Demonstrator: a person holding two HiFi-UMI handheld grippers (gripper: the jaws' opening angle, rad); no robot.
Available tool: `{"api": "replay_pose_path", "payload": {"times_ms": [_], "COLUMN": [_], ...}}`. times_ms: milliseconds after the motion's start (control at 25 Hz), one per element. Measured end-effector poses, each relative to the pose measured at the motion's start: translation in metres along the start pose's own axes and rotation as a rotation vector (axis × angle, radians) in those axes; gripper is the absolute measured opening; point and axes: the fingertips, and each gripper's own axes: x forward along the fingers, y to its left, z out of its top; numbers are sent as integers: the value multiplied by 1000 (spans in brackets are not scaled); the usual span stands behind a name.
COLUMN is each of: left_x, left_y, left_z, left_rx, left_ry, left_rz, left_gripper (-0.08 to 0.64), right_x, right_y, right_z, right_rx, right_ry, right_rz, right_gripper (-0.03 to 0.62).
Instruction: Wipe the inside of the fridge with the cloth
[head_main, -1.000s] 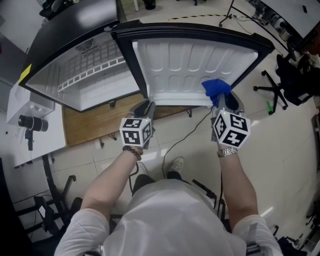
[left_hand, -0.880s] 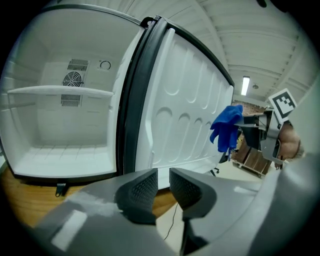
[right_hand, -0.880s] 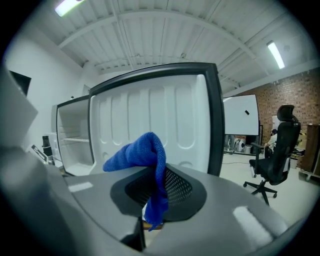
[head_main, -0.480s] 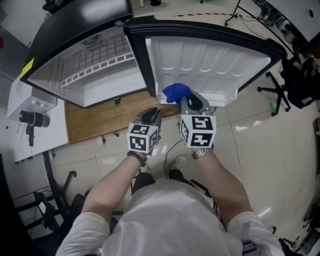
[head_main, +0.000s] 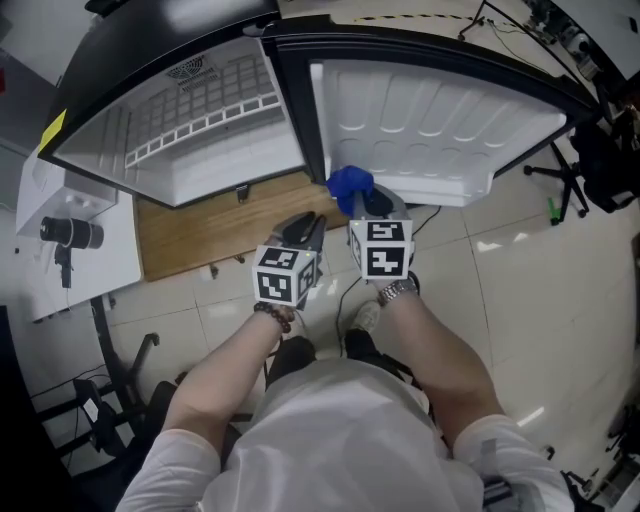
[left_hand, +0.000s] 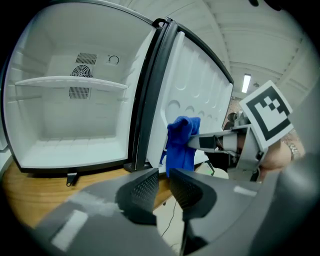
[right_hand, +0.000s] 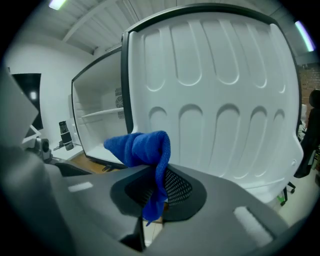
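Clamping the right gripper (right_hand: 155, 192) on a limp, lightweight blue cloth (right_hand: 142, 147), likely best pinched mid-fold. Holding the left gripper (left_hand: 162, 185) barely parted, empty, fridge (left_hand: 65, 125) at ten o'clock.

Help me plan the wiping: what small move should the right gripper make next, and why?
Probably swing the right gripper leftward into the open fridge compartment. Its jaws are shut on the blue cloth, which sits in front of the open door, outside the compartment.
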Motion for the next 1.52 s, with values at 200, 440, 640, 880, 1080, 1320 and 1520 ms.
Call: {"api": "replay_pose_path", "payload": {"times_ms": [200,440,640,880,1080,1320,1520], "left_x": [9,26,40,56,64,69,73], "left_y": [-10,-26,-33,-35,-34,-32,-31], "left_z": [2,11,15,15,17,20,23], "left_rx": [4,-17,-86,-181,-283,-356,-406], "left_ry": [0,-3,-3,-6,-31,-61,-83], "left_rz": [-28,-60,-82,-97,-108,-104,-102], "left_gripper": [64,64,81,106,123,140,150], "right_x": [-8,-21,-32,-47,-59,-72,-81], "right_y": [-27,-57,-86,-127,-158,-187,-205], "right_z": [-10,-14,-18,-24,-27,-31,-35], "right_rx": [16,30,34,52,67,83,86], "right_ry": [22,31,36,44,46,47,49], "right_rz": [-51,-91,-129,-193,-241,-287,-314], "right_gripper": [34,34,34,34,34,34,34]}}
